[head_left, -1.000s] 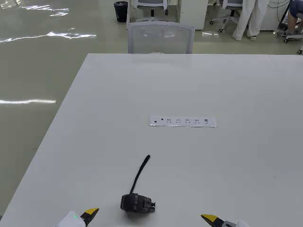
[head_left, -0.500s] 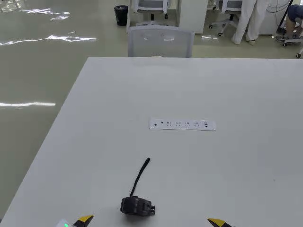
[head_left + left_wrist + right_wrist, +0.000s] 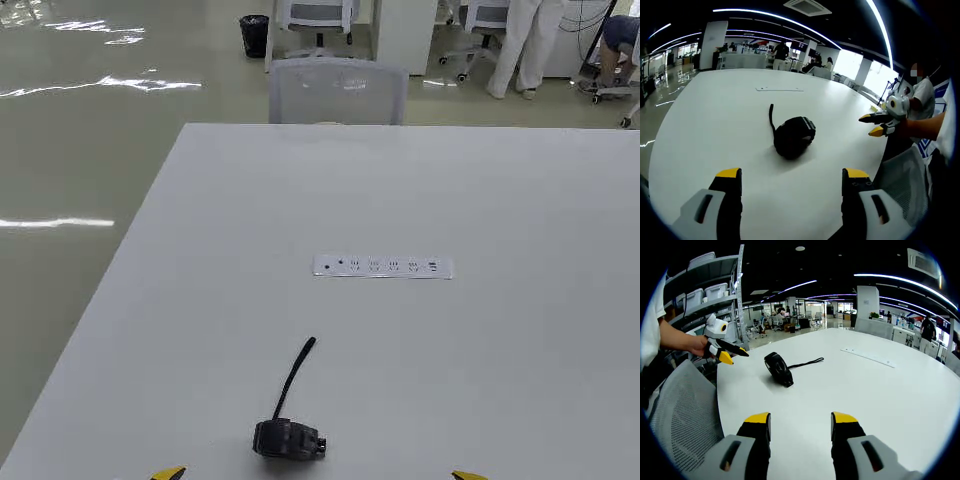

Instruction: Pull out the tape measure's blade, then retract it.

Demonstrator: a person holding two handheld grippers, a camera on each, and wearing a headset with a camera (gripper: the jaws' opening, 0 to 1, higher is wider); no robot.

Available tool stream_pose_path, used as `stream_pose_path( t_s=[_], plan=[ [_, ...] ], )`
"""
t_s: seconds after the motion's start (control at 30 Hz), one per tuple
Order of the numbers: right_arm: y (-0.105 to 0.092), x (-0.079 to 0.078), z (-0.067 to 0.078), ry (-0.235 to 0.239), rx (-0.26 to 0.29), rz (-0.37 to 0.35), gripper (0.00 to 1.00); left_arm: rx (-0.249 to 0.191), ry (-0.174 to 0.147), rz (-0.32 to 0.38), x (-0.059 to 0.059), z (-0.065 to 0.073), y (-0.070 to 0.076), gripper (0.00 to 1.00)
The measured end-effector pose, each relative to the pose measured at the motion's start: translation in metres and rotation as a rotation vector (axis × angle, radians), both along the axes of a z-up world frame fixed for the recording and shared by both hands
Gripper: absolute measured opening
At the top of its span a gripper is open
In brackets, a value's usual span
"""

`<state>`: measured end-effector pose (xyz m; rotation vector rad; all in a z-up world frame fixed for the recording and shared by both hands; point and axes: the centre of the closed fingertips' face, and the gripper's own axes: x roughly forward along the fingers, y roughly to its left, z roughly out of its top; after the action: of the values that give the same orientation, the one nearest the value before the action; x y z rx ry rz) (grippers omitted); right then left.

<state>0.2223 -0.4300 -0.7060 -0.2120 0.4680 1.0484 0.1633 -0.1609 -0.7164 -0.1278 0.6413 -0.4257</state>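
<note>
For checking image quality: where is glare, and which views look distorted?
Head view: sharp, glare streaks on the floor, table evenly lit. Both gripper views: fisheye curves the table edge; the tape measure casts a soft shadow.

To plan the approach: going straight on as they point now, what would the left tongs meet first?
Probably the tape measure, lying on the table almost centred ahead of the open left tongs; depth is unclear.

Bright, even light from ceiling strips (image 3: 740, 10) glares off the glossy floor (image 3: 100, 85) and white table (image 3: 400, 190), and both gripper views bend at the edges.
</note>
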Motion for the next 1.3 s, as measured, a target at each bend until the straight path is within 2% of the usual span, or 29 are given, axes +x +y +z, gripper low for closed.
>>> stream_pose_path(
  t_s=[0.37, 0.8, 1.07, 1.3],
  plan=[
    [-0.011, -0.005, 0.0, 0.006, 0.002, -0.026, 0.51, -0.019, 0.001, 0.012, -0.01, -0.002, 0.003, 0.81],
    [-0.024, -0.016, 0.0, 0.012, -0.001, -0.055, 0.56, -0.019, 0.006, 0.035, -0.021, -0.006, 0.015, 0.81],
    [-0.027, -0.024, -0.002, 0.027, 0.002, -0.064, 0.59, -0.025, 0.008, 0.034, -0.027, -0.006, 0.013, 0.83],
    [-0.026, -0.025, -0.002, 0.035, 0.012, -0.066, 0.61, -0.03, 0.005, 0.027, -0.027, -0.006, 0.01, 0.83]
  ],
)
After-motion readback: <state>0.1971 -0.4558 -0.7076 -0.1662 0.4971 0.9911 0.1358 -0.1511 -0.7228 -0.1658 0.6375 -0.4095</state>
